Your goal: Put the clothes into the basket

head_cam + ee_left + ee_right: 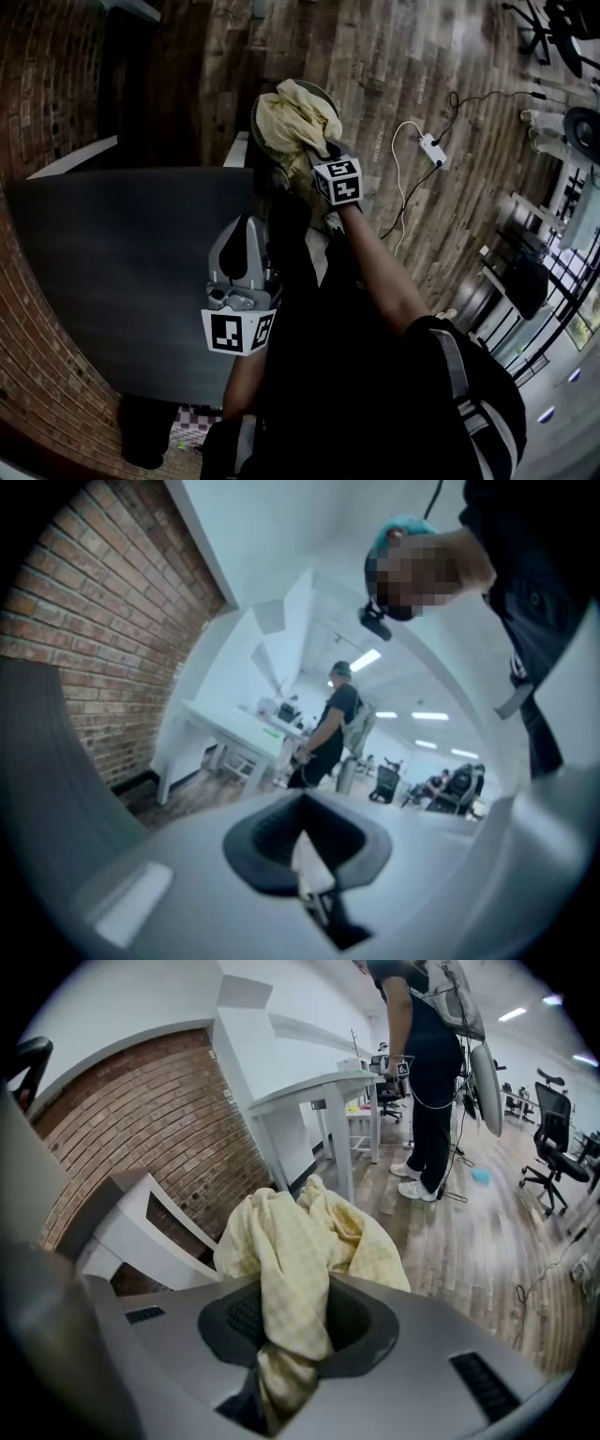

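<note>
A pale yellow checked cloth [298, 114] is bunched over a round dark basket [265, 150] on the wood floor, just past the table's far edge. My right gripper [317, 152] reaches down to it and is shut on the yellow cloth [291, 1269], which spills out between its pads and drapes in front. My left gripper [246, 232] hangs back over the table edge, away from the basket. Its jaws [302, 841] stand together, with only a thin pale sliver showing between the pads and no garment in them.
A dark grey table [122, 272] fills the left, with brick wall beyond. A white power strip and cable [433, 148] lie on the floor to the right of the basket. A white desk [319, 1101] and a standing person [431, 1063] are further off, and office chairs [520, 281] stand at right.
</note>
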Motion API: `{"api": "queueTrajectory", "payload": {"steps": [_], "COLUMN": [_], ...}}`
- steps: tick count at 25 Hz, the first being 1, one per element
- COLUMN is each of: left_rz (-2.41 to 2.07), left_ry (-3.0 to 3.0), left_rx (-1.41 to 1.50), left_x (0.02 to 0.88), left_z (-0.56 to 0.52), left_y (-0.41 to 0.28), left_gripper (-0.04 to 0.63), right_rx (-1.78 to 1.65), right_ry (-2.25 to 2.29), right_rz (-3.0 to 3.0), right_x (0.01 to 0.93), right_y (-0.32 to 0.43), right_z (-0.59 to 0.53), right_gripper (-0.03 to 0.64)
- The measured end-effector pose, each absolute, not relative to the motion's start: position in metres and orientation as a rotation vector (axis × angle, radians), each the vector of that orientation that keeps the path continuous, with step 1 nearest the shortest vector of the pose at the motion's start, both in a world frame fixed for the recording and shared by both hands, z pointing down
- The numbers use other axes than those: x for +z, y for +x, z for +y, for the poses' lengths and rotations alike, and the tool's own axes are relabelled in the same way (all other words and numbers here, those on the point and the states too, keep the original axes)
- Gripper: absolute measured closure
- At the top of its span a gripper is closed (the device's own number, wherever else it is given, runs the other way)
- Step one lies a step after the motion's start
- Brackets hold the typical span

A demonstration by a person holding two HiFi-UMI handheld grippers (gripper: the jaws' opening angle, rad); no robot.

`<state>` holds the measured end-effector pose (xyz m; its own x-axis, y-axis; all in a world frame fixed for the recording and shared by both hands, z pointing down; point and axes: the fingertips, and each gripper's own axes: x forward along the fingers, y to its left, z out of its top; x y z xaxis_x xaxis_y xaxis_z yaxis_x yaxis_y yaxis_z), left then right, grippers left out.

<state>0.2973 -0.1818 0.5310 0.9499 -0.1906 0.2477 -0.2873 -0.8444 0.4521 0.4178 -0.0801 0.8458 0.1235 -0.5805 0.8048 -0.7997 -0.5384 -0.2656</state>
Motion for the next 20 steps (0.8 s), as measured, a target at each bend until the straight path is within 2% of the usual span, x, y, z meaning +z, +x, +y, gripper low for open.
{"api": "queueTrajectory", "payload": {"steps": [12, 14, 17, 20], "left_rz": [-0.332, -0.332, -0.322, -0.322], "left_ry": [2.6, 2.598, 2.594, 2.584], "left_rx": [0.303, 0.315, 0.344, 0.366], "left_x": [0.541, 0.544, 0.551, 0.557], "left_z": [-0.167, -0.164, -0.159, -0.158], "left_y": [0.284, 0.282, 0.279, 0.274], "left_gripper": [0.594, 0.592, 0.592, 0.592], "right_rx": [1.45, 1.455, 1.458, 1.476], "right_ry": [2.127, 2.111, 2.107, 2.091], "right_rz": [-1.293, -1.265, -1.207, -1.159], "right_x": [0.945, 0.96, 0.983, 0.994], "right_y": [0.417, 0.418, 0.422, 0.42], "right_z": [-0.072, -0.071, -0.065, -0.056], "right_gripper": [0.511, 0.492, 0.419, 0.417]}}
